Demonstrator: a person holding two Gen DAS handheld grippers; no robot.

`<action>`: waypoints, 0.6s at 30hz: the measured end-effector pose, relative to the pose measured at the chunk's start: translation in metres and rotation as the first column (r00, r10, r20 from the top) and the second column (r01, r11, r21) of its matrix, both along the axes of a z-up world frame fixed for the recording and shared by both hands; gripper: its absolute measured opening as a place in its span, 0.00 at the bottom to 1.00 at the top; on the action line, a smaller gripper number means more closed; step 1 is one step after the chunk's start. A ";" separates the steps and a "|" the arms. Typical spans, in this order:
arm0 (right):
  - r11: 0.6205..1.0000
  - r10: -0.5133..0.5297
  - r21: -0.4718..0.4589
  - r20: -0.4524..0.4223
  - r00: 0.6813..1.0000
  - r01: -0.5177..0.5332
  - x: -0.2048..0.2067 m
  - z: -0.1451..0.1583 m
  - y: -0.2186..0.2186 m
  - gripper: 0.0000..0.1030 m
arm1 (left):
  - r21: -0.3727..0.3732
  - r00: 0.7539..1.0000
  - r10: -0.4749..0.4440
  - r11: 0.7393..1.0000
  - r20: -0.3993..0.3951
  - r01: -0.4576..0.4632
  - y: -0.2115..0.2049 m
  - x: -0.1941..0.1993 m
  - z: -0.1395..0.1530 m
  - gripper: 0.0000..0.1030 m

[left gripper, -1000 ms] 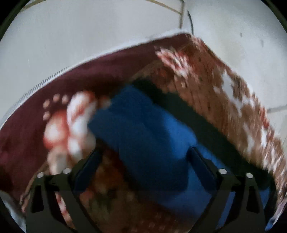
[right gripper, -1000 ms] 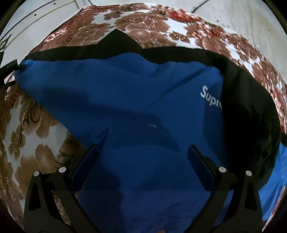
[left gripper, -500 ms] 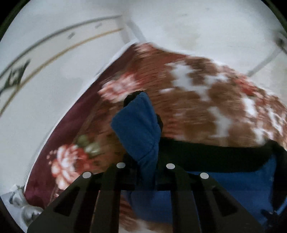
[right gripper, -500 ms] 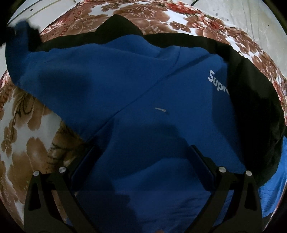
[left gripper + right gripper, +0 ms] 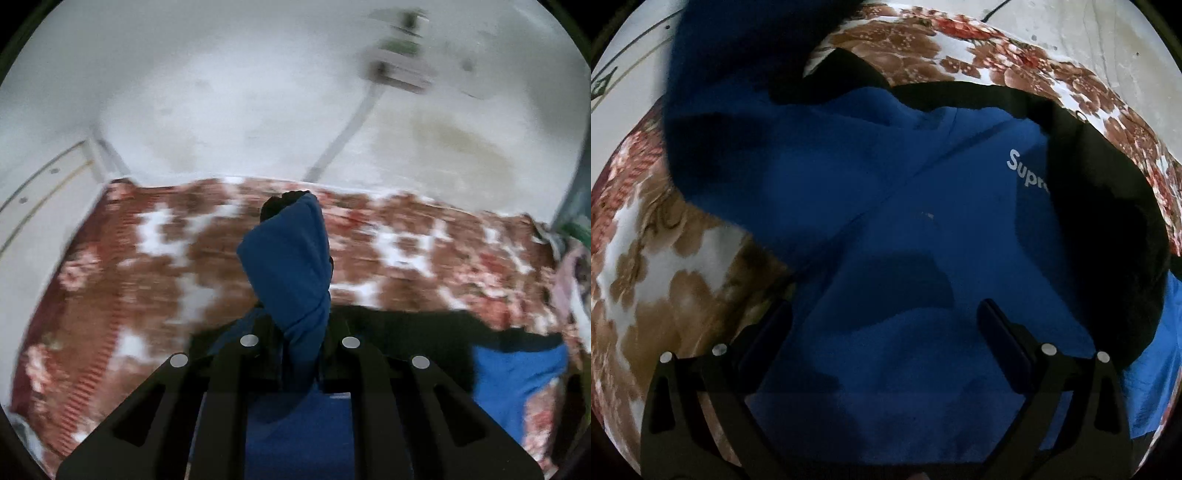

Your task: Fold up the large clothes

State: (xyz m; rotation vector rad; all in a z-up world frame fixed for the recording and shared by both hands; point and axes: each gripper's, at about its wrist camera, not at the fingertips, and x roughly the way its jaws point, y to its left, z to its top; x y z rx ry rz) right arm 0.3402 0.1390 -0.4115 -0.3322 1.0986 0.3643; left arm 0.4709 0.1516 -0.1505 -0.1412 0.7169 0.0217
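Left gripper (image 5: 300,343) was clamped on a blue sleeve (image 5: 291,266) lifted above the floral blanket (image 5: 155,258). Right gripper (image 5: 884,325) hovered with jaws wide apart over the blue hoodie (image 5: 905,206), which lay spread on the blanket, its dark hood (image 5: 1108,229) seemingly folded at right.

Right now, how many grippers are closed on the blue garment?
1. The left gripper is shut on the raised sleeve of the blue garment. The right gripper hangs open above the garment's body, which lies on the flowered blanket.
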 end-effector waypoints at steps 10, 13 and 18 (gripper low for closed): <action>0.989 0.145 0.027 0.026 0.989 -0.146 -0.021 0.002 -0.031 0.95 | 0.024 0.950 -0.298 0.953 -0.097 0.302 -0.250 -0.001 -0.055 0.10; 0.974 0.217 0.052 0.040 0.975 -0.219 -0.026 0.004 -0.042 0.95 | -0.007 0.926 -0.348 0.936 -0.148 0.351 -0.301 -0.006 -0.078 0.10; 0.957 0.275 0.089 0.029 0.961 -0.277 -0.030 0.000 -0.068 0.95 | 0.104 0.888 -0.381 0.903 -0.256 0.417 -0.383 -0.002 -0.130 0.10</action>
